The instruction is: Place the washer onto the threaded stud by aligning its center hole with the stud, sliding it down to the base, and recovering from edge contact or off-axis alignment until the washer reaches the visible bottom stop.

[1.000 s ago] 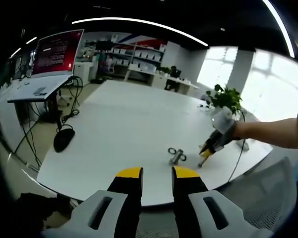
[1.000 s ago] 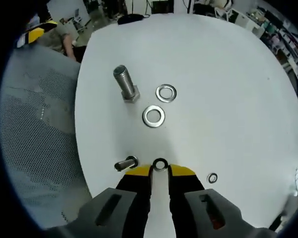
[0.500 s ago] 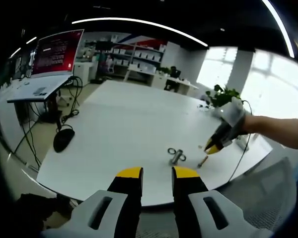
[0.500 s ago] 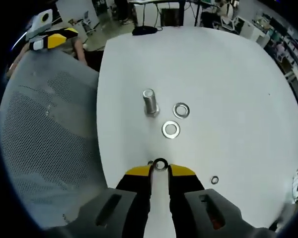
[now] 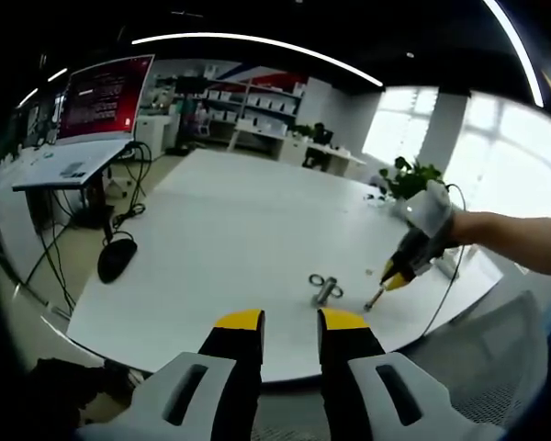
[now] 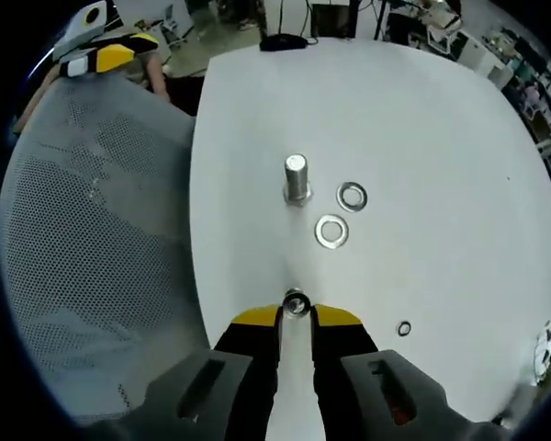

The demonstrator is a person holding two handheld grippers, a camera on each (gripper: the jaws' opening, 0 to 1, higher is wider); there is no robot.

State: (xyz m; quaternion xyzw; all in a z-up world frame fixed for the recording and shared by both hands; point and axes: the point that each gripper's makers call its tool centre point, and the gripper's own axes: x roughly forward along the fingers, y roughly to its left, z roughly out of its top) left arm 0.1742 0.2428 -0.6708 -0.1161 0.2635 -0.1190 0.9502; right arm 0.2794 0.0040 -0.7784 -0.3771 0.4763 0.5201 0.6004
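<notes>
Right gripper (image 6: 296, 313) had its yellow-tipped black jaws pinched on a small silver metal washer (image 6: 295, 303), held at the tips, above the near edge of the white round table (image 6: 422, 119). Beyond it, the upright grey threaded steel stud (image 6: 297, 178) stood on its hex base on the table, well apart from the held washer. Two larger flat steel washers lay just right of the stud: one (image 6: 331, 231) nearer the gripper, one (image 6: 353, 195) further off, close together; could not tell whether they touched. A tiny dark ring (image 6: 403, 328) sat on the table to the right of the jaws. A grey mesh chair back (image 6: 101, 257) sat left of the table. In the left gripper view, the left gripper (image 5: 289, 320) hung off the table's near edge, jaws a narrow gap apart, nothing between them. From there the same stud (image 5: 325, 291) showed on the tabletop with the right gripper (image 5: 392, 275) just right of it, held by a gloved hand (image 5: 429, 225). A black computer mouse (image 5: 116, 260) lay on the floor to the left, a red-lit monitor (image 5: 103, 93) on a side desk, and a green potted plant (image 5: 413, 176) at the table's far edge.
</notes>
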